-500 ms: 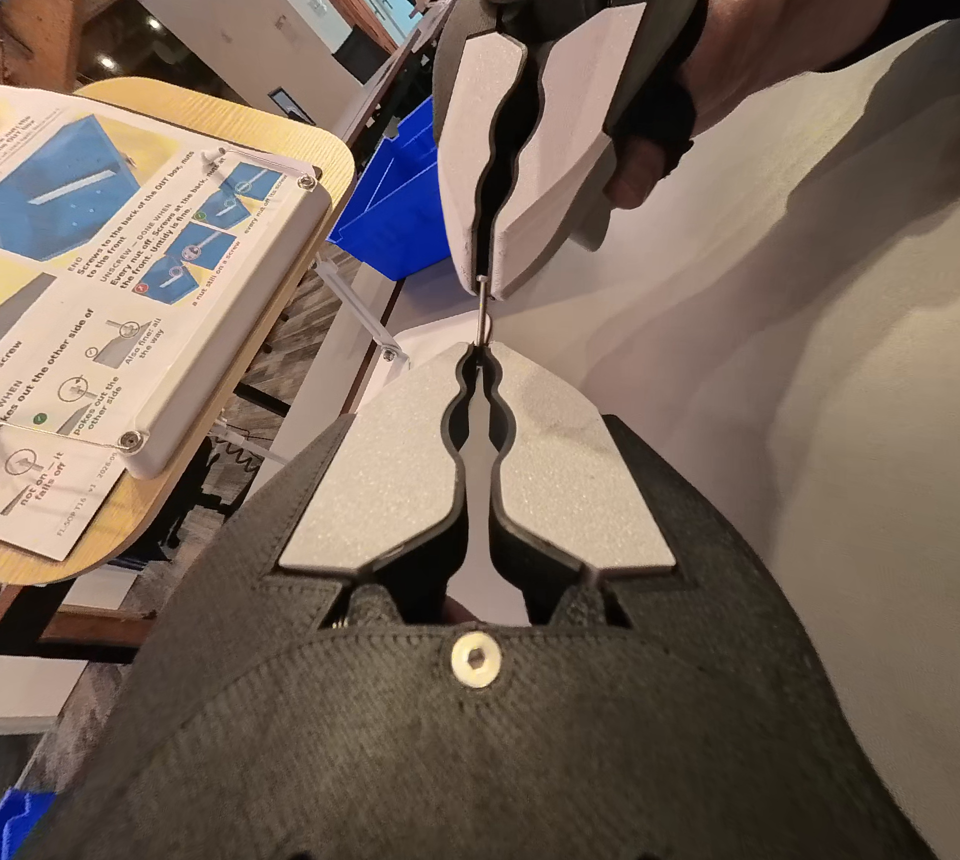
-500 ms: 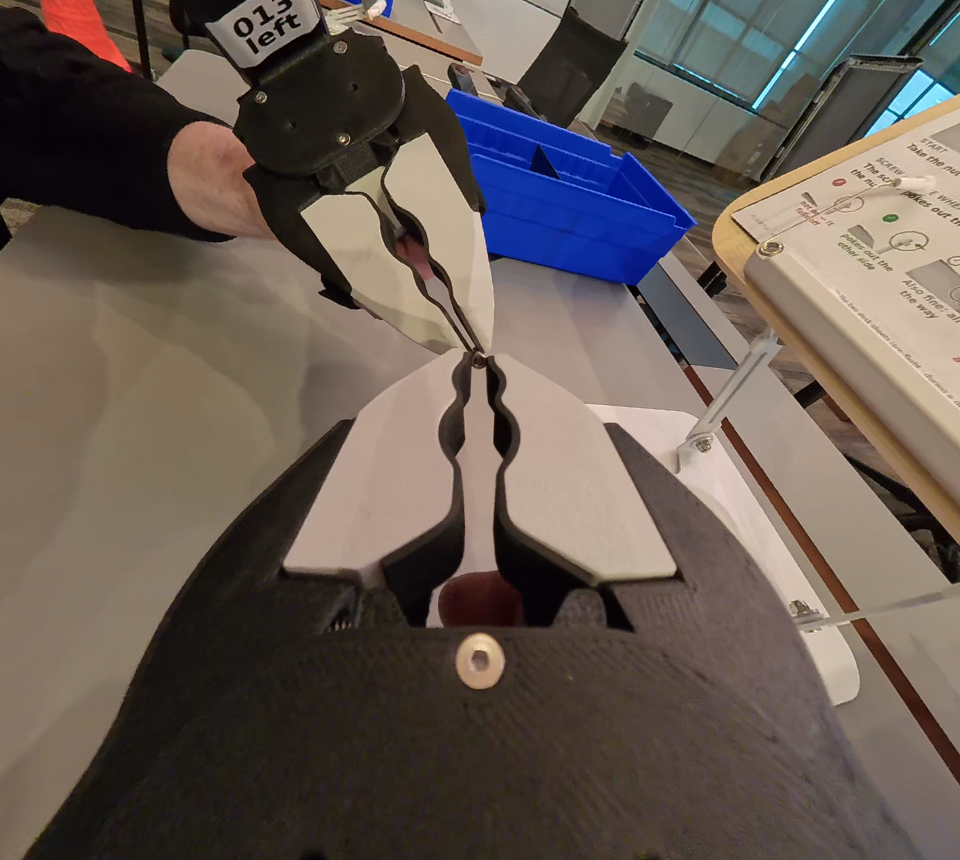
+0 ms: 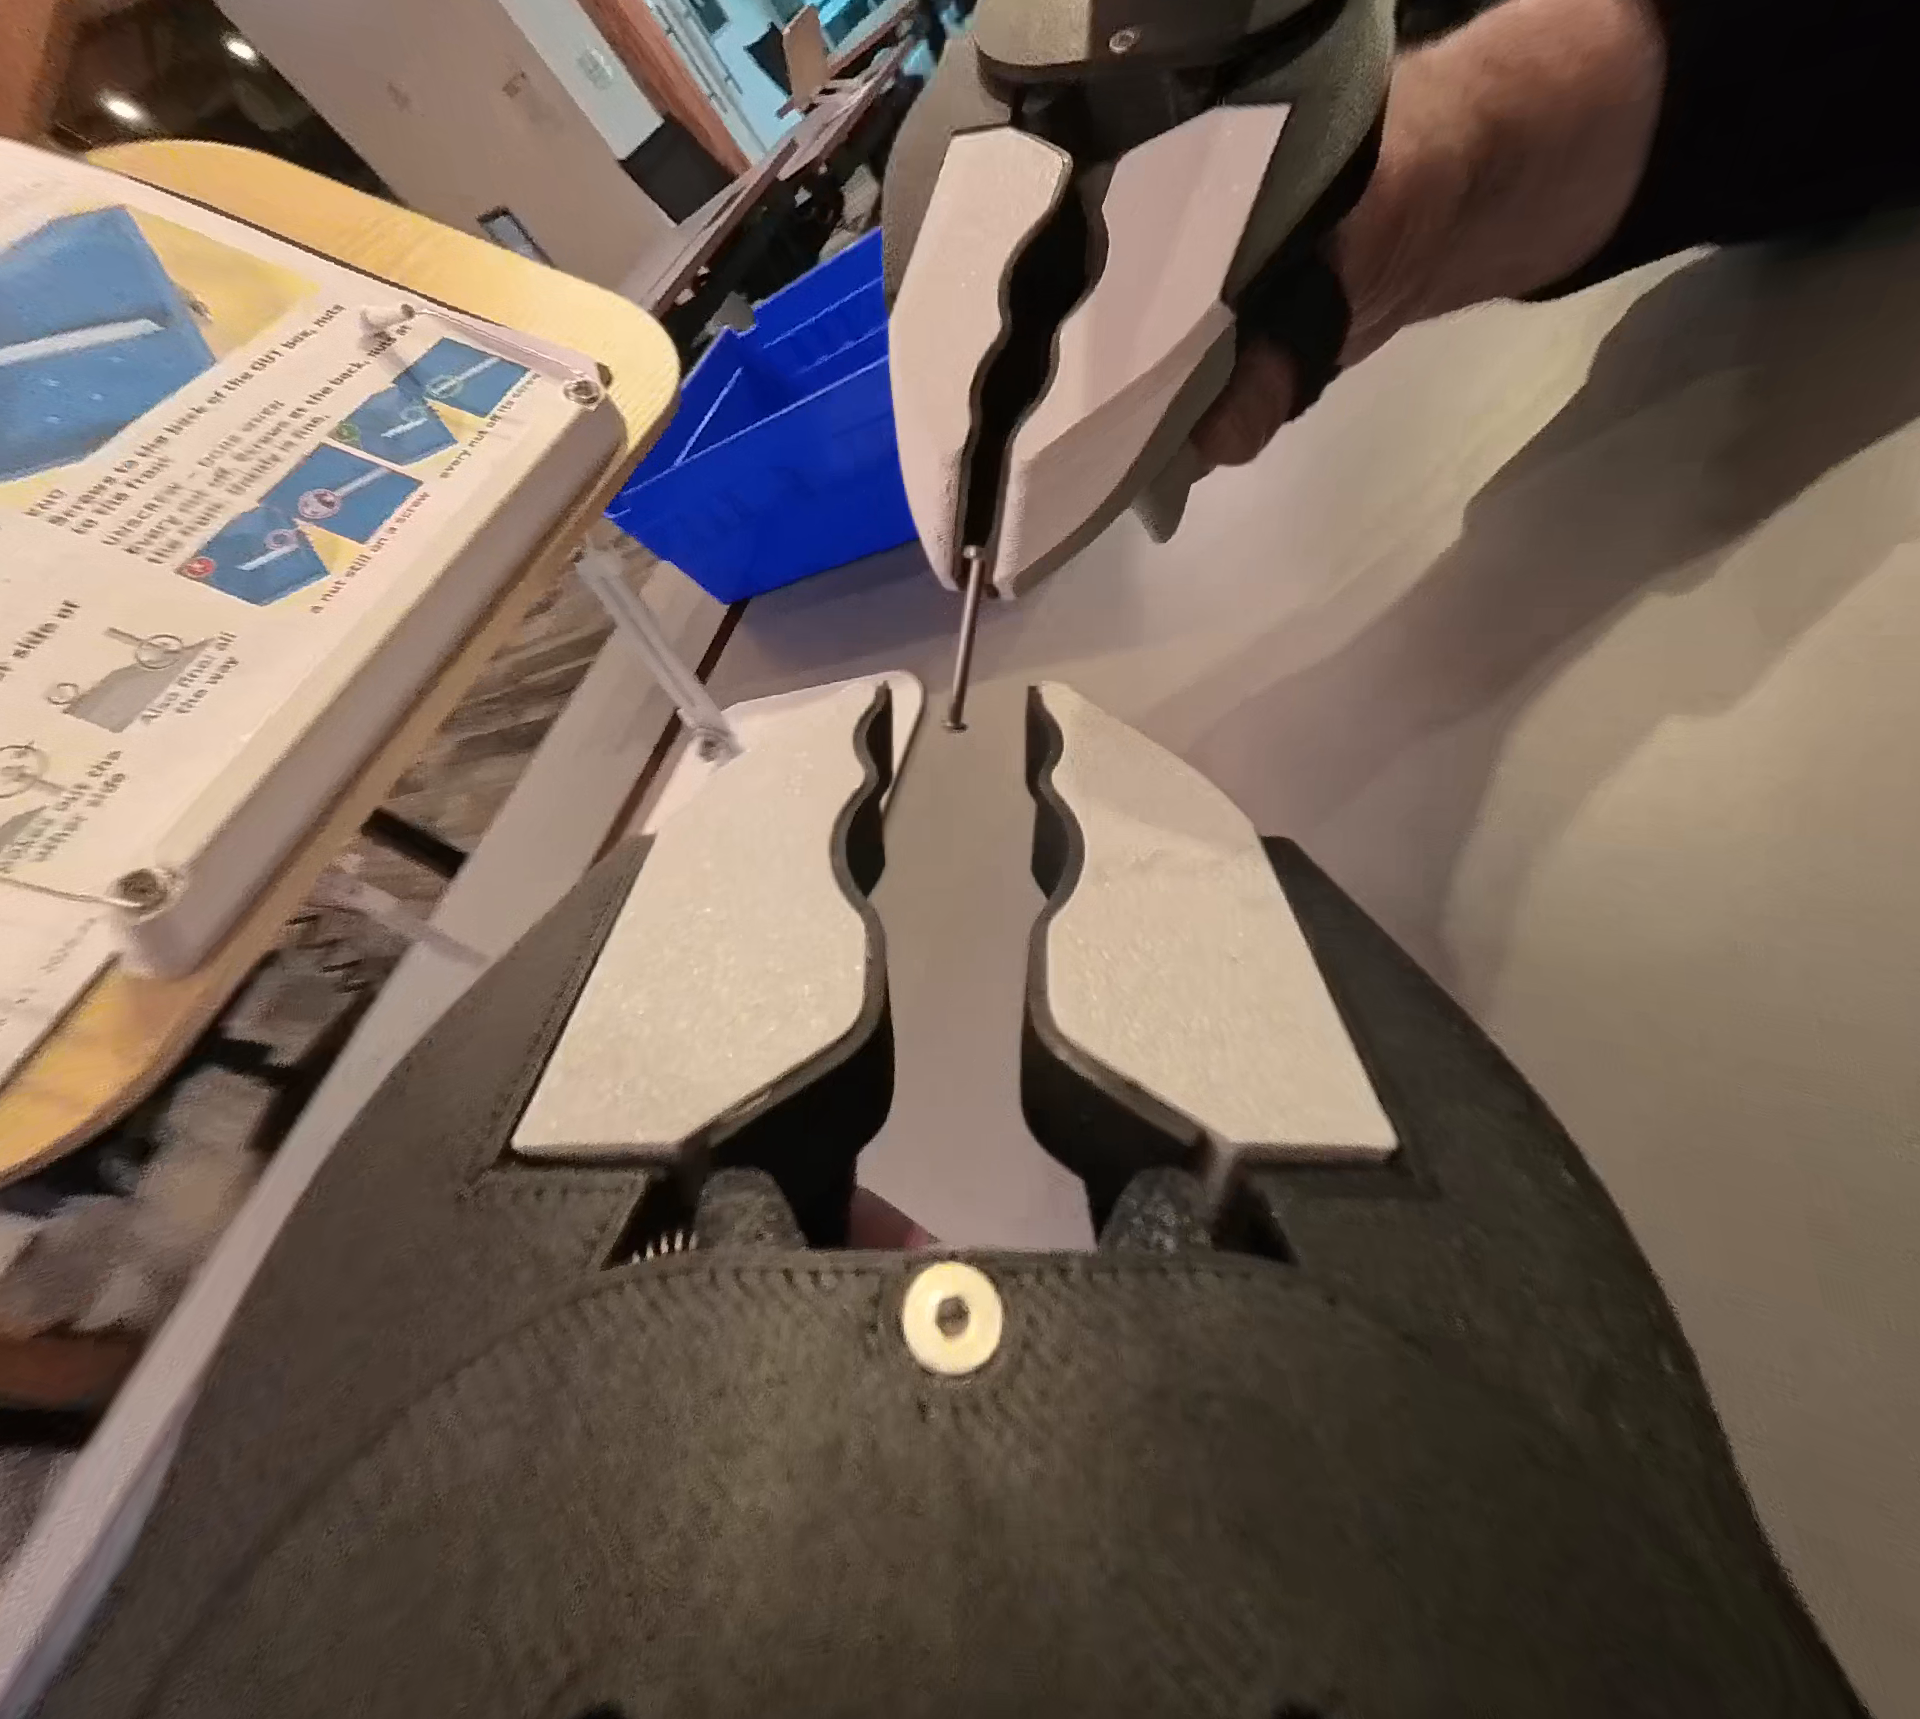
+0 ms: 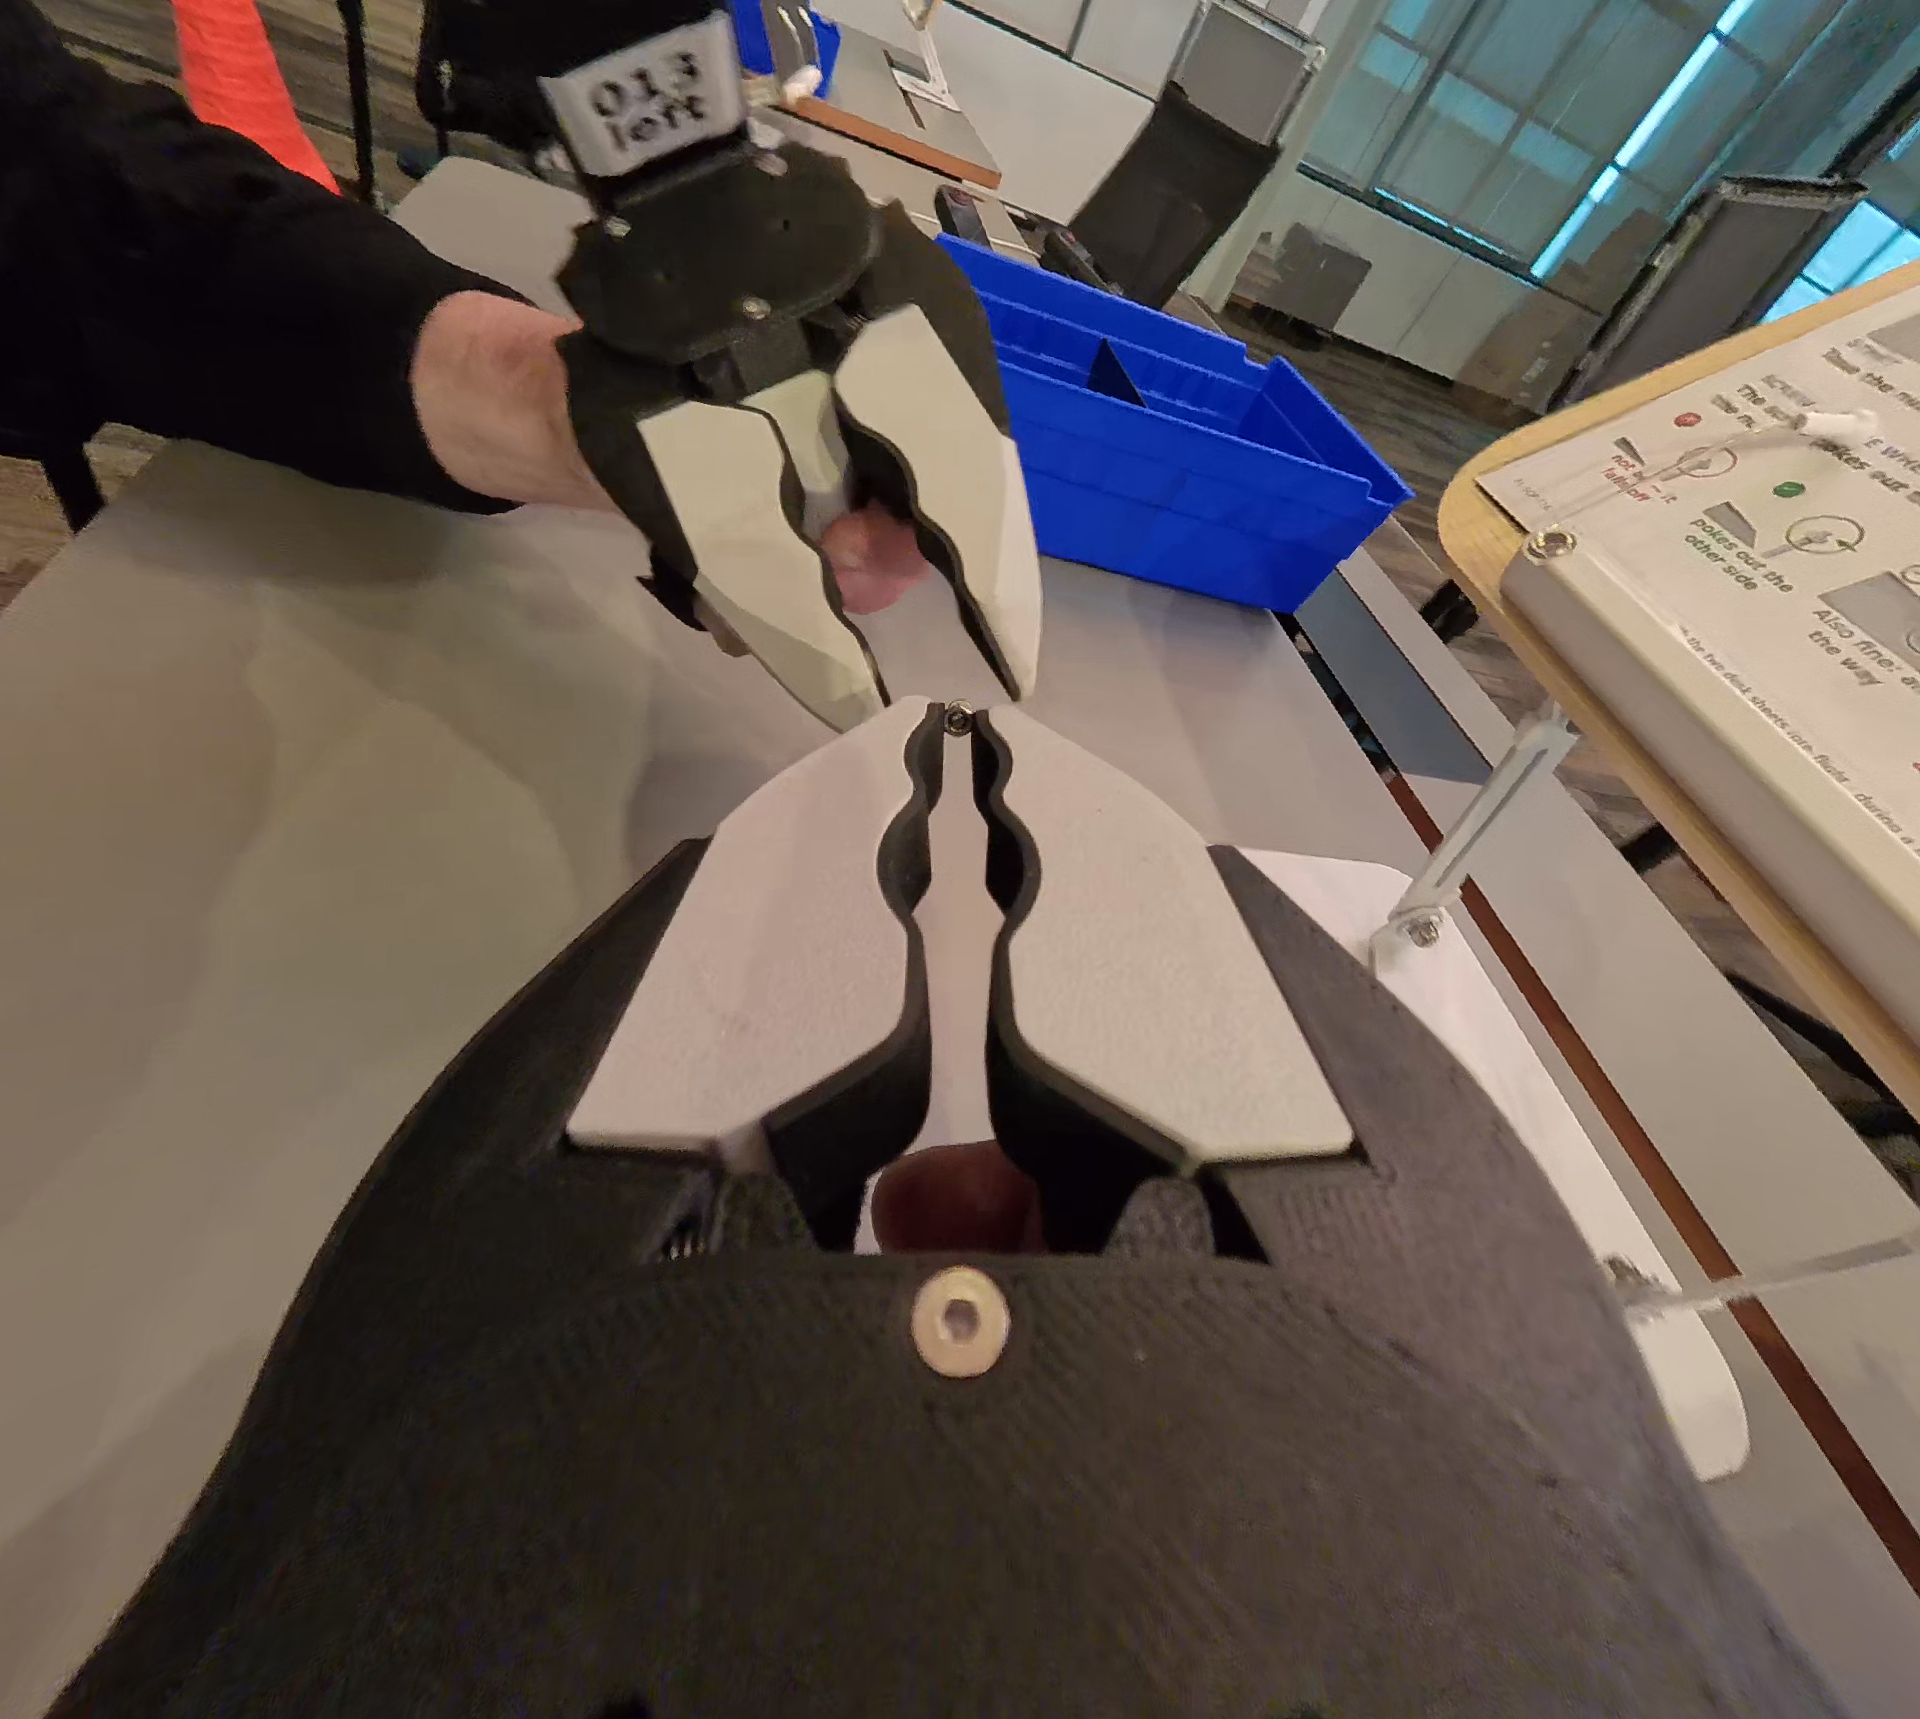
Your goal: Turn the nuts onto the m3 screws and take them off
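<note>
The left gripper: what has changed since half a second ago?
The left gripper opened its jaws and let go of the screw's free end. The right gripper stays shut on the screw. The blue bin and the instruction board have not moved.

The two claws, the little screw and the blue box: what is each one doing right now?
Left claw: open, holding nothing, its tips either side of the screw's free end.
Right claw: shut on the screw.
Screw: held at one end, sticking out towards the left claw.
Blue box: standing open-topped on the grey table, untouched.
</note>
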The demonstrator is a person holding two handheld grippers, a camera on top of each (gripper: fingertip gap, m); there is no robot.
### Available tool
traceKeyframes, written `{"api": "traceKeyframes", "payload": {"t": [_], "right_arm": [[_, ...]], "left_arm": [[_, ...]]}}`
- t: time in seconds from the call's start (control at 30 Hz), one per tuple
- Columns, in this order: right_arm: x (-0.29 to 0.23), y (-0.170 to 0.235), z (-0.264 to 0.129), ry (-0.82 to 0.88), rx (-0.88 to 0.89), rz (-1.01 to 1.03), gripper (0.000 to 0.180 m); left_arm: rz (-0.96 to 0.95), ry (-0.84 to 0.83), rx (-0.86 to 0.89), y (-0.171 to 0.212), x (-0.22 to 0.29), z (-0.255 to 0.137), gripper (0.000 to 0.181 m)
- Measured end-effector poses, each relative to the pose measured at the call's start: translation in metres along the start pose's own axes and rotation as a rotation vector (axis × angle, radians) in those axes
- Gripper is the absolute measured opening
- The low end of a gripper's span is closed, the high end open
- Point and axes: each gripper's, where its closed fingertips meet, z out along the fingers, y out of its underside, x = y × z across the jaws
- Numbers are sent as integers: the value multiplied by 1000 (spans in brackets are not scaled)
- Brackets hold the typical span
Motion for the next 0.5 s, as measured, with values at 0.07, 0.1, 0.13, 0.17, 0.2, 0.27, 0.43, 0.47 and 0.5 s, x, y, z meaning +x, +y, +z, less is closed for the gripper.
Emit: {"api": "traceKeyframes", "payload": {"t": [0.07, 0.1, 0.13, 0.17, 0.2, 0.27, 0.43, 0.47, 0.5], "right_arm": [[-4, -4, -2, -27, 28, -5, 5], [-5, -7, -3, -41, 47, 1, 5], [-7, -10, -4, -57, 74, 13, 5], [-8, -13, -6, -70, 98, 28, 5], [-8, -14, -7, -81, 119, 42, 5], [-7, -19, -10, -95, 168, 79, 5], [-7, -26, -14, -117, 236, 120, 5], [-8, -28, -15, -126, 250, 129, 5], [-7, -28, -15, -127, 254, 132, 5]], "left_arm": [[-64, 40, 28, -1, 2, 0, 28], [-111, 74, 56, -4, 4, -1, 27], [-164, 99, 96, -8, 5, -3, 27], [-217, 116, 138, -12, 3, -5, 26], [-269, 141, 178, -16, 3, -7, 24], [-368, 186, 254, -23, 2, -11, 21], [-480, 244, 321, -31, 2, -12, 25], [-493, 255, 335, -32, 2, -13, 21], [-504, 271, 341, -32, 3, -13, 18]]}}
